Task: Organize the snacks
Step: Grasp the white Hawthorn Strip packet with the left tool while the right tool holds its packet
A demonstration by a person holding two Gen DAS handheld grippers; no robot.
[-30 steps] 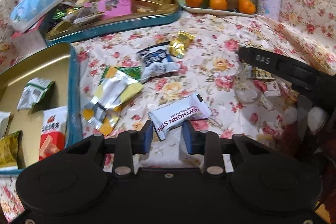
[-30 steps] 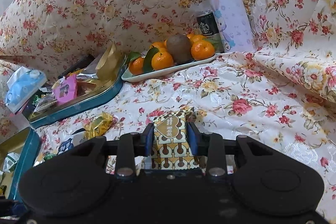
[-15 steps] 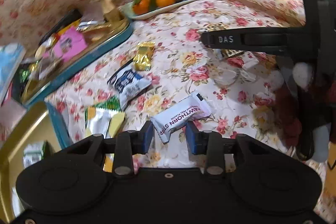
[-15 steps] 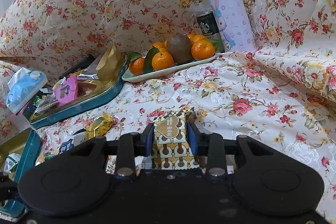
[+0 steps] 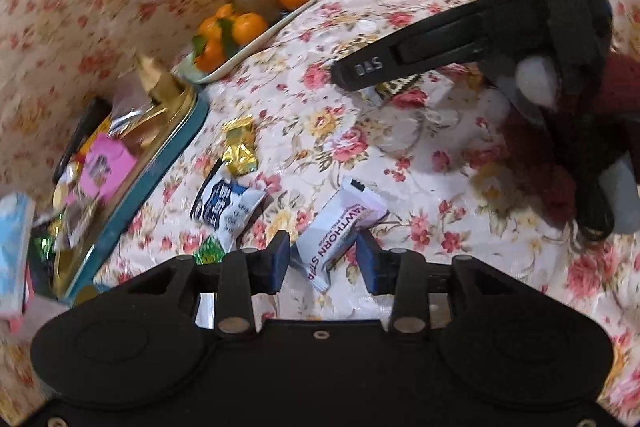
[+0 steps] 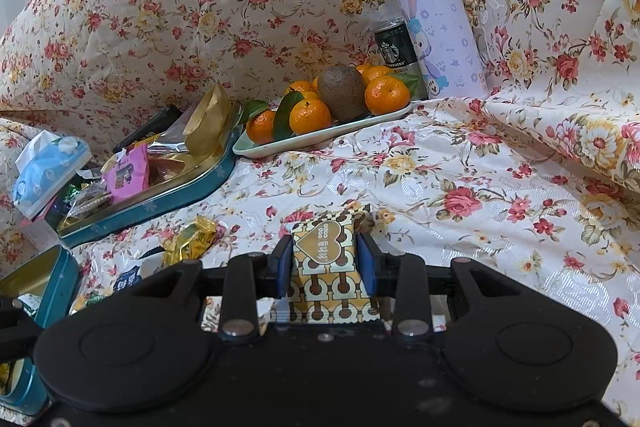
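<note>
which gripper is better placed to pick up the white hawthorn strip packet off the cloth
Left. The left gripper has the hawthorn strip packet between its opening jaws, pads not pressing. The right gripper is already shut on the patterned packet.

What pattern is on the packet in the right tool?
Brown-and-cream geometric print with a gold heart on the packet; clearest in the right wrist view.

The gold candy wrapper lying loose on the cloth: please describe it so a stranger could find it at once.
Start at the teal tin tray of snacks on the floral cloth. Just in front of its near edge lies the gold candy wrapper, beside a blue-and-white packet. Only it is shiny, crinkled gold foil lying loose.
</note>
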